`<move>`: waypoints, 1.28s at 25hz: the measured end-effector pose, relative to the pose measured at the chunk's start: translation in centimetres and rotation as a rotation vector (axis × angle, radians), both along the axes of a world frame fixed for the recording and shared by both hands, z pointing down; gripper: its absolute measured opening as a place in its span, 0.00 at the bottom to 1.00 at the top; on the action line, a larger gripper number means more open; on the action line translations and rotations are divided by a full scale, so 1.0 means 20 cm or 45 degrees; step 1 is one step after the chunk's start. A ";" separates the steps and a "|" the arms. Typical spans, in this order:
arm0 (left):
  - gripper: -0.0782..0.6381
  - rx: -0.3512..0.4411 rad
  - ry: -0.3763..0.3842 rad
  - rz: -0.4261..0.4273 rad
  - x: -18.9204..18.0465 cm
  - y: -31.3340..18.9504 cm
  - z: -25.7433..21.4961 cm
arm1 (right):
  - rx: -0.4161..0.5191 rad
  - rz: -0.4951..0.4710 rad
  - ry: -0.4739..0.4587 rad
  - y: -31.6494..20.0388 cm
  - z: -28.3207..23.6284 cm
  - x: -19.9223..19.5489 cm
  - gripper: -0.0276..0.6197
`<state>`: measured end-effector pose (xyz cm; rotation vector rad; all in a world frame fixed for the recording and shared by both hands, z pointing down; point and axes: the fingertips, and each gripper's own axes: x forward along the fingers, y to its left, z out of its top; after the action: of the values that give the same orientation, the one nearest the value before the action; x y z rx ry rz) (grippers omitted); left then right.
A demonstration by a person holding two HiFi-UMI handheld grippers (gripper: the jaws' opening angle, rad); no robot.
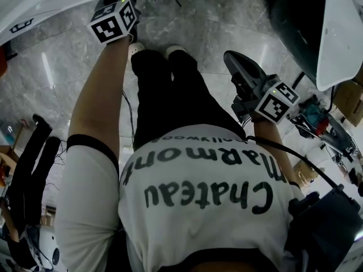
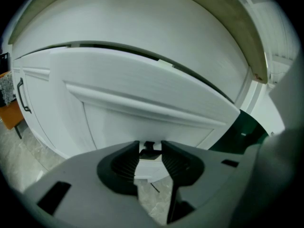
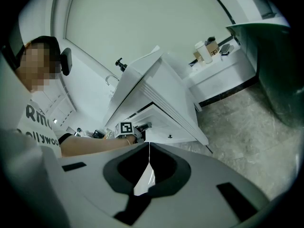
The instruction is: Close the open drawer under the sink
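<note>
Left gripper — jaws apart — faces the open drawer just ahead; next, a straight push. Right gripper clenched, empty.

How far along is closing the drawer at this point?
Done: nothing; the drawer stands open. In hand: the left gripper, jaws apart, is at the drawer front, a small dark piece, maybe its knob, at the tips; contact unclear. The right gripper is shut, held back. Left: push the drawer in.
</note>
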<state>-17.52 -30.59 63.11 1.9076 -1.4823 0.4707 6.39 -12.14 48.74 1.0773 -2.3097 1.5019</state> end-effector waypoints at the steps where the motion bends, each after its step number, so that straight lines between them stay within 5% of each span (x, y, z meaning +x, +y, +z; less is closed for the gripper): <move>1: 0.31 0.002 0.002 0.000 0.00 0.00 0.00 | -0.001 -0.005 -0.002 0.00 0.00 0.00 0.06; 21: 0.31 -0.015 0.015 0.015 0.00 -0.06 0.01 | 0.019 0.023 0.009 -0.04 -0.05 -0.01 0.06; 32: 0.31 -0.190 0.008 0.092 0.01 -0.07 0.09 | 0.065 0.028 0.018 -0.09 -0.12 -0.05 0.06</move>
<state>-17.41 -31.92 64.97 1.8479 -1.3390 0.5912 5.44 -13.86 46.43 1.1264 -2.3459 1.4455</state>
